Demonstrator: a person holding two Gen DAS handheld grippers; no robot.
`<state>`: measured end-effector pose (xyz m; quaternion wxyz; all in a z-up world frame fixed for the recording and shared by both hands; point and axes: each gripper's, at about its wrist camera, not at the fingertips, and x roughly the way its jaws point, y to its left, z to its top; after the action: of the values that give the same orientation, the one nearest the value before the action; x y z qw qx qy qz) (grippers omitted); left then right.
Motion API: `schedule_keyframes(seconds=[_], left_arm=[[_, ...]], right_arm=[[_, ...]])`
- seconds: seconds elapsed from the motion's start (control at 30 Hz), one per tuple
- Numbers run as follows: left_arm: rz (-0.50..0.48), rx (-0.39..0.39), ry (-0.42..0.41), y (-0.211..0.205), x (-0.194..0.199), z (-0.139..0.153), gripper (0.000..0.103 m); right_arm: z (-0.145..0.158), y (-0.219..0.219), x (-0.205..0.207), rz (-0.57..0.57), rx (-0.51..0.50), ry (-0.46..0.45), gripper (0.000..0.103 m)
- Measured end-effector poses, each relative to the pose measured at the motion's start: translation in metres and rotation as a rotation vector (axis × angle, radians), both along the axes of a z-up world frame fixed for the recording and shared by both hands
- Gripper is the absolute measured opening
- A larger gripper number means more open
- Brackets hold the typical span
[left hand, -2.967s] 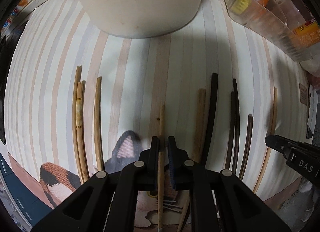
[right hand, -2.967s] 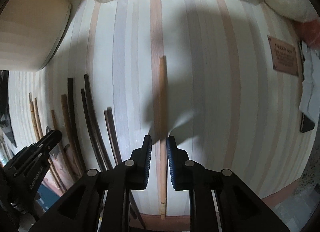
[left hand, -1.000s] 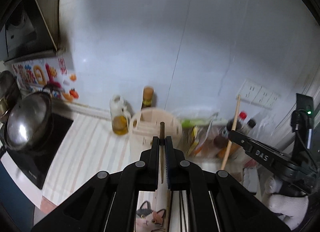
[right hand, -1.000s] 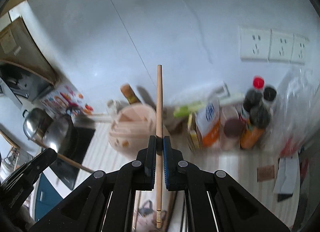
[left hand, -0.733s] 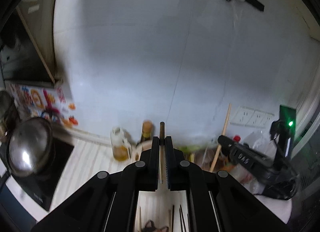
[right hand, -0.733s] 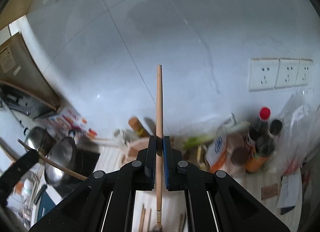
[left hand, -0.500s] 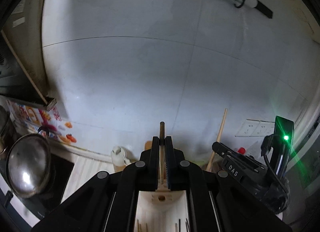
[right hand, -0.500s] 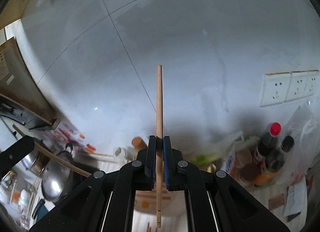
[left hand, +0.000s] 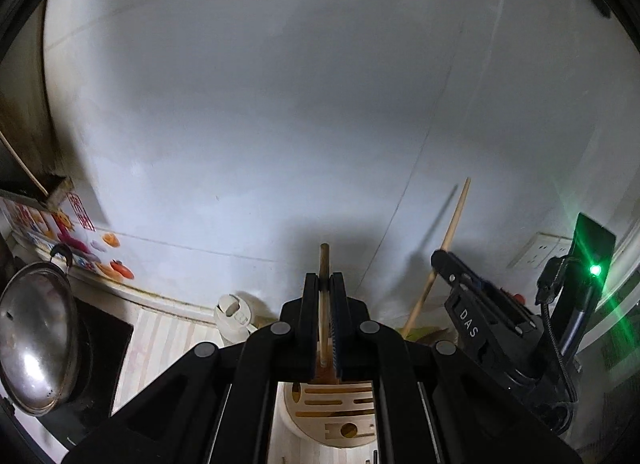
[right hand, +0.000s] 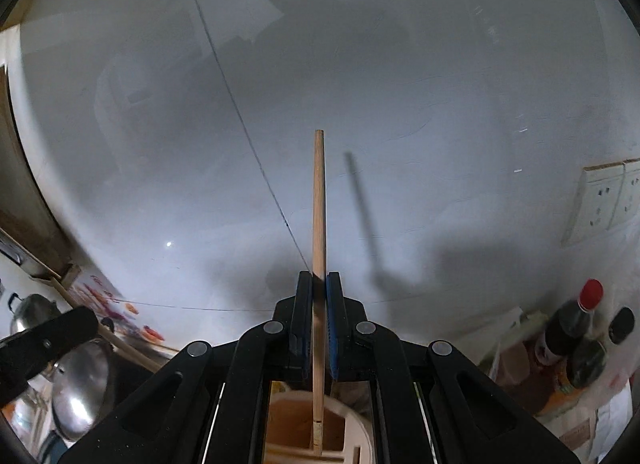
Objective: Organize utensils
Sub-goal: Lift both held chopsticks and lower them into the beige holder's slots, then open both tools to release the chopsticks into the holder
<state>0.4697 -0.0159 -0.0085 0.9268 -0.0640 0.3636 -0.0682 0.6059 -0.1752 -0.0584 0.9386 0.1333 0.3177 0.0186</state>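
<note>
Pot lid [left hand: 38,338]: shiny steel, sat at the counter's left end.
Oil jug [left hand: 233,318]: white-capped, stood against the back wall.
Sauce bottle [right hand: 572,324]: dark, red-capped, stood at the counter's right end.
Wall sockets [right hand: 606,199]: mounted above the bottles.

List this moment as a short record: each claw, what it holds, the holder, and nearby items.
left claw: shut on a chopstick
right claw: shut on a light chopstick, upright
holder: round wooden holder with slots, below both claws
left side: steel pot lid on a dark stove
right side: dark sauce bottles, wall sockets
</note>
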Motion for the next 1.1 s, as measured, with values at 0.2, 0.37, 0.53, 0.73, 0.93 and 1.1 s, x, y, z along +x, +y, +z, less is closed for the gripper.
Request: schedule_keyframes(seconds=[0.2,0.37,0.53,0.73,0.93,1.1], left_arm=[[-0.003,0.005,0.06,-0.003,0.013,-0.025,0.003],[0.004,-0.001,0.103,-0.001,0.015,-0.04,0.003],[0.001,-0.033,0.151,0.0,0.015,-0.05,0.003],[-0.006,-0.08,0.2,0.001,0.014,-0.058,0.005],[0.03,-0.074,0.205,0.003,0.001,-0.049,0.029],[0.101,-0.022,0.125,0.013,-0.021,-0.031,0.088]], right_arm=[[-0.023,0.011,0.006,0.04,-0.014,0.014,0.007],[-0.035,0.014,-0.002,0.085,-0.012,0.024,0.007],[-0.039,0.013,-0.012,0.13,0.004,0.048,0.007],[-0.046,0.018,-0.017,0.203,0.025,0.126,0.008],[-0.039,0.008,-0.027,0.25,0.066,0.181,0.037],[-0.021,-0.012,-0.047,0.199,0.092,0.15,0.043]])
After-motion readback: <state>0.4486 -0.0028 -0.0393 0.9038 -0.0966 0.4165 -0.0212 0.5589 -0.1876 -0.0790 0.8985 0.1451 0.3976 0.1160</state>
